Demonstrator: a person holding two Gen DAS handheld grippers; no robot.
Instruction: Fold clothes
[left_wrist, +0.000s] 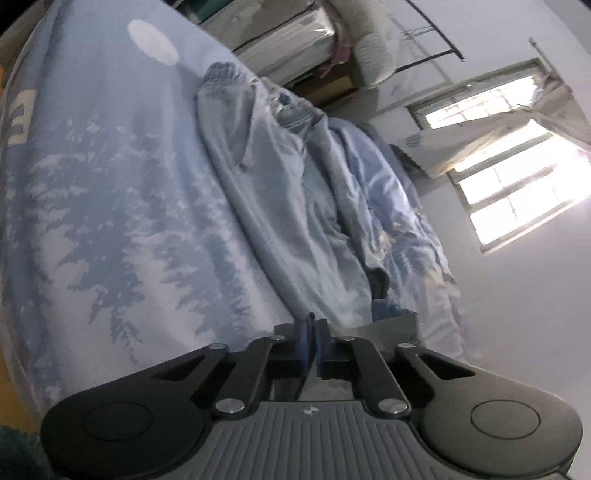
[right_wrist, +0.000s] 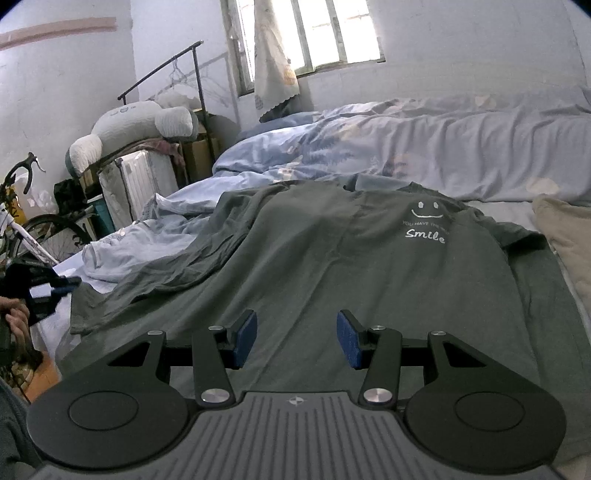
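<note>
A dark grey-green T-shirt (right_wrist: 332, 266) with a white smiley and "Smile" print lies spread on the bed, its left side rumpled. My right gripper (right_wrist: 297, 338) is open and empty, hovering just above the shirt's near hem. My left gripper (left_wrist: 312, 341) has its blue pads pressed together at the bed's edge; a bit of dark cloth (left_wrist: 391, 325) lies just right of it, but I cannot tell whether it is pinched. The left gripper also shows in the right wrist view (right_wrist: 62, 286), at the shirt's left corner.
A pale blue tree-print bedsheet (left_wrist: 110, 221) covers the bed, with a crumpled blue duvet (right_wrist: 369, 147) behind the shirt. A beige pillow (right_wrist: 569, 236) lies at right. A suitcase (right_wrist: 140, 184), plush toy (right_wrist: 140, 122), clothes rack (right_wrist: 173, 70) and bicycle (right_wrist: 29, 229) stand at left.
</note>
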